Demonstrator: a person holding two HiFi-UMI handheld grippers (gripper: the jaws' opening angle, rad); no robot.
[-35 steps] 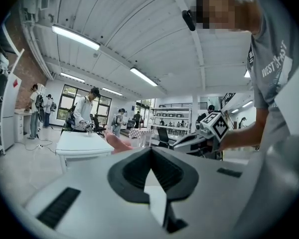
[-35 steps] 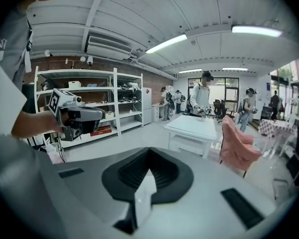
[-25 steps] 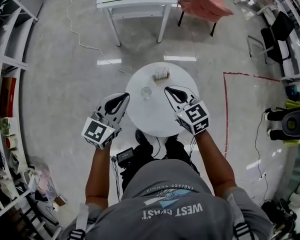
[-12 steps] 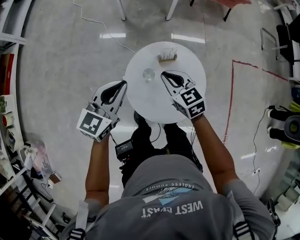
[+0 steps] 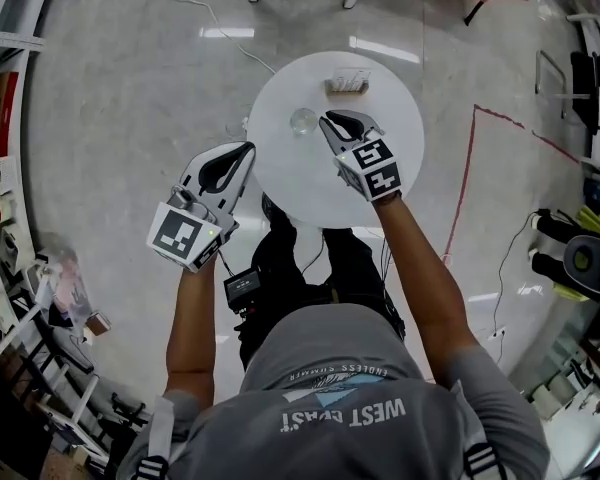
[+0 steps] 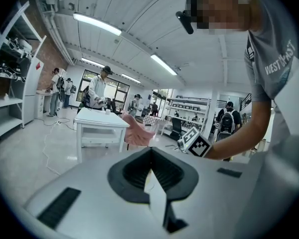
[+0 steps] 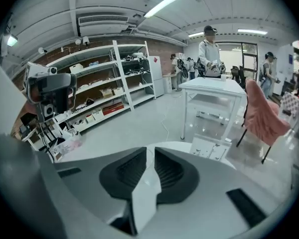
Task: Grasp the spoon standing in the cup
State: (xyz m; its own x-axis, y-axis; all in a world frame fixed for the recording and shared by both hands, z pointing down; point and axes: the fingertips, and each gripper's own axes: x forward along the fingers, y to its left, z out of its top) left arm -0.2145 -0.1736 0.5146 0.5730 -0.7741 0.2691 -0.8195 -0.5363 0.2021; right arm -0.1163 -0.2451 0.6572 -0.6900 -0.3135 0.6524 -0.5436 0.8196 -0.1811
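Observation:
A clear glass cup stands on the round white table, left of its middle. No spoon can be made out in it from above. My right gripper lies over the table with its tips just right of the cup and its jaws closed on nothing. My left gripper hovers at the table's left edge, short of the cup, and is also shut and empty. In the left gripper view and the right gripper view the dark pads meet at the tip. The cup is hidden in both gripper views.
A small pale box sits at the table's far side and shows past the right jaws. Beyond stand a white desk and a pink-draped chair. Shelving lines the left wall. Red tape marks the floor on the right.
My right gripper has moved forward across the table and now sits beside the cup. The left gripper has stayed near the table's left edge. The head view has shifted.

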